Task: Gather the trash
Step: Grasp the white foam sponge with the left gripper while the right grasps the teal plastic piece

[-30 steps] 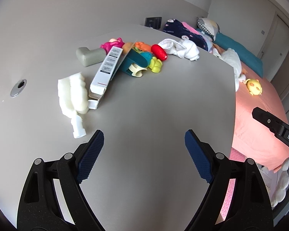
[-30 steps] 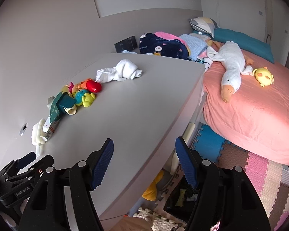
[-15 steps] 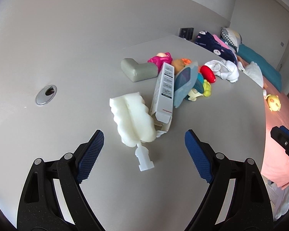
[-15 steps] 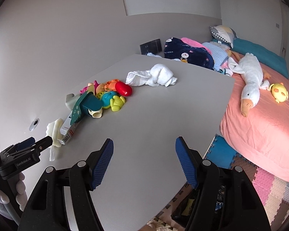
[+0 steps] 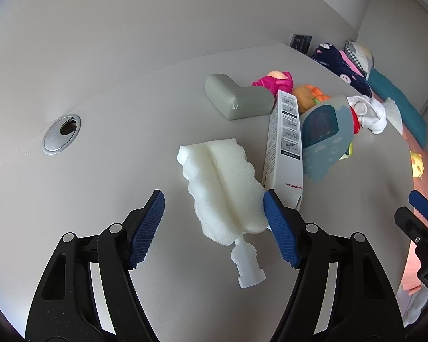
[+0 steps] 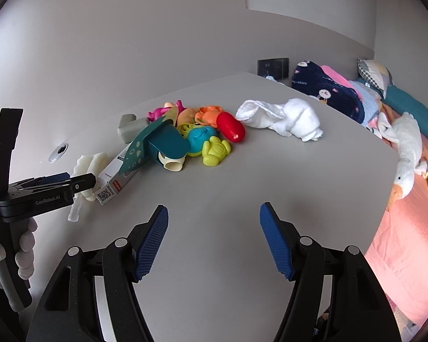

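Trash items lie on the grey surface (image 5: 100, 171): a white carton (image 5: 284, 145) at 1 o'clock of the white foam brush head (image 5: 224, 191). Left gripper (image 5: 214, 222) fingers are spread wide either side of the foam; the right pad sits against its edge. Right gripper (image 6: 214, 236) fingers are spread, holding nothing.

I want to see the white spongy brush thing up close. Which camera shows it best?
The left wrist view: the white sponge brush lies whole and close between the open left gripper fingers. The right wrist view shows only a small part, behind the left gripper.
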The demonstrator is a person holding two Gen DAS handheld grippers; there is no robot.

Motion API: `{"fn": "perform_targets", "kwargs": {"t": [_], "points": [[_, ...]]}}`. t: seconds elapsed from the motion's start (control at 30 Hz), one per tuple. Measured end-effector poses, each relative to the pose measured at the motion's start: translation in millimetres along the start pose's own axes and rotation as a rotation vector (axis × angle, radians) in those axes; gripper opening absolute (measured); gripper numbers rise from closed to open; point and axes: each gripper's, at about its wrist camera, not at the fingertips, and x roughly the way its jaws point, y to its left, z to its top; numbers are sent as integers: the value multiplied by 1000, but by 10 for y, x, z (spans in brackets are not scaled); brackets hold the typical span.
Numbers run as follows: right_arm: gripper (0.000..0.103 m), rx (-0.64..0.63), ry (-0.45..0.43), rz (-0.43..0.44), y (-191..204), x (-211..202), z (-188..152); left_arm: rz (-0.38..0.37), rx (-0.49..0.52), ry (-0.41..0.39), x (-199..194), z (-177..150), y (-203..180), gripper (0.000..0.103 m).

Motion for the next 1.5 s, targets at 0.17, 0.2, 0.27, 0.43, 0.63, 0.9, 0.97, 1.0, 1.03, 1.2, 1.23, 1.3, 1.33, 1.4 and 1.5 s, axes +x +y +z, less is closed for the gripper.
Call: {"fn": "perform_targets", "kwargs": {"t": [0.17,0.2,0.27,0.43,0.63,0.9,0.97,1.0,1.03,1.2,1.23,1.3,1.33,1.4,1.5], "points": [[68,-135,31,-8,208,253,210,-70,-46,13,103,36,80,60],[68,-155,37,-24,239,313,248,-68,-45,11,106,30,90,58],[68,-186,47,-37,288,425,324,-95,-46,6,104,29,109,49],[68,-219,61,-45,362,625,461,-118,-76,-7,104,29,163,38],[68,-295,63,-43,534,767,610,-126,-91,-25,105,22,182,36],[60,-406,60,-25,748,924,686,-122,-67,-33,101,3,181,36],[52,-427,83,1,795,988,689,-124,-66,-34,101,5,187,36],[51,-427,94,-3,802,1025,687,-124,-64,-35,100,3,186,36],[51,-424,90,-9,804,1039,688,-123,-61,-36,98,-2,181,36],[47,-314,100,-2,709,1015,716,-114,-51,-38,93,-4,166,36],[46,-293,102,-2,686,1005,714,-116,-52,-38,93,-3,171,36],[46,-253,103,-5,639,974,700,-124,-61,-38,89,-2,189,36],[46,-236,98,-7,613,952,690,-128,-67,-39,84,-3,201,36],[45,-203,86,-11,559,894,669,-123,-75,-50,63,-7,218,35],[45,-157,79,-2,476,792,645,-104,-71,-66,25,-14,222,34]]}}
